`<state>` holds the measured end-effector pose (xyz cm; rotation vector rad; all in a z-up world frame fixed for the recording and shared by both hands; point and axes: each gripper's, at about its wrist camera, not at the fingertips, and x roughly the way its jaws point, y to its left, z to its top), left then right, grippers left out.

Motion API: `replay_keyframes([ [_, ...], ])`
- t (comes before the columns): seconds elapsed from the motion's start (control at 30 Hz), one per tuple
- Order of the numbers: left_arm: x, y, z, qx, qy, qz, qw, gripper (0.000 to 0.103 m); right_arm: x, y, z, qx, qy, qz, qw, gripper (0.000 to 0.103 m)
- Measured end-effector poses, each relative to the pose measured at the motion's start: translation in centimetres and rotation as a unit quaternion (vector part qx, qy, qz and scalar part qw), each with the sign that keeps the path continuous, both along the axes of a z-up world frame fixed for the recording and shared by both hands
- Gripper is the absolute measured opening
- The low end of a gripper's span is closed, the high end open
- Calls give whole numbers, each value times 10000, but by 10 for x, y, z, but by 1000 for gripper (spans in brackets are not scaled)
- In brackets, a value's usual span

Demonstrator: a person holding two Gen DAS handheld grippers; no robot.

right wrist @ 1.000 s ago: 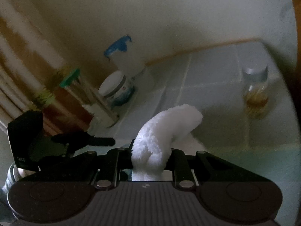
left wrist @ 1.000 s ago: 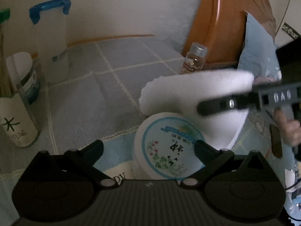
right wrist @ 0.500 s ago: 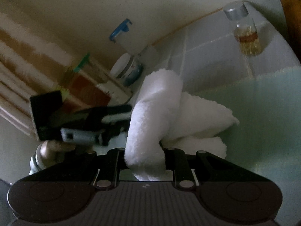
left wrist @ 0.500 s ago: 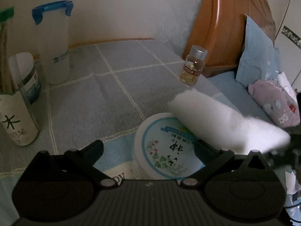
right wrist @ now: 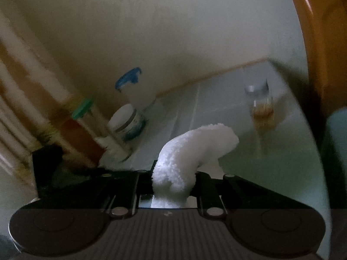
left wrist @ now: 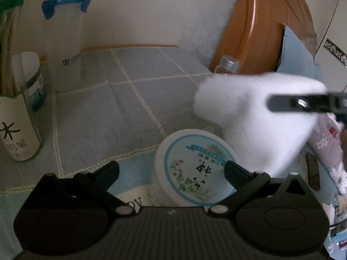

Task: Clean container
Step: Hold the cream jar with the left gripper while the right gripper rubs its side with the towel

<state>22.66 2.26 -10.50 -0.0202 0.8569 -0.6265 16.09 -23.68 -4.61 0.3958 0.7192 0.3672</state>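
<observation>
Container (left wrist: 196, 169) one, white cloth (right wrist: 190, 151) one, bottles three

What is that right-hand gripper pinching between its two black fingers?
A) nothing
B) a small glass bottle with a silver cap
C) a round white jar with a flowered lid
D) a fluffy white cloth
D: the right gripper is shut on the fluffy white cloth, which bulges up from between its fingers.

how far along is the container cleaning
Done: the right gripper is shut on the white cloth. In hand: the cloth hangs beside the round container, which sits between the left gripper's open fingers. Left: more wiping, though cleanliness can't be judged.
</observation>
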Motion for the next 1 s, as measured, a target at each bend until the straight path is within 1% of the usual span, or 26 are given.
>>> replay_keyframes([
  [0.03, 0, 0, 0, -8, 8, 1, 10000, 103, 8, 2, -1, -125, 3, 23, 9999, 17],
  [0.1, 1, 0, -1, -20, 18, -6, 10000, 103, 24, 6, -9, -196, 140, 117, 9996, 17],
  [0.2, 2, 1, -1, -43, 33, -15, 10000, 103, 37, 10, -29, 7, 419, 211, 9989, 17],
  [0.27, 2, 1, -2, -60, 48, -18, 10000, 103, 37, 13, -41, 210, 569, 234, 9979, 17],
  [0.33, 3, 2, -2, -61, 40, -46, 10000, 103, 29, 17, -46, 326, 597, 229, 9974, 17],
  [0.57, 3, 5, -4, -125, 42, -61, 9999, 103, -5, 17, -47, 609, 749, 208, 9951, 17],
  [0.73, 2, 4, -4, -123, 26, -33, 9999, 103, -28, 17, -49, 1007, 842, 181, 9912, 17],
  [0.83, 1, 3, -3, -89, -1, -47, 9999, 103, -39, 17, -50, 1278, 831, 139, 9882, 18],
  [1.0, -1, 2, -3, -68, -15, 6, 10000, 103, -56, 12, -42, 1611, 635, -2, 9849, 19],
])
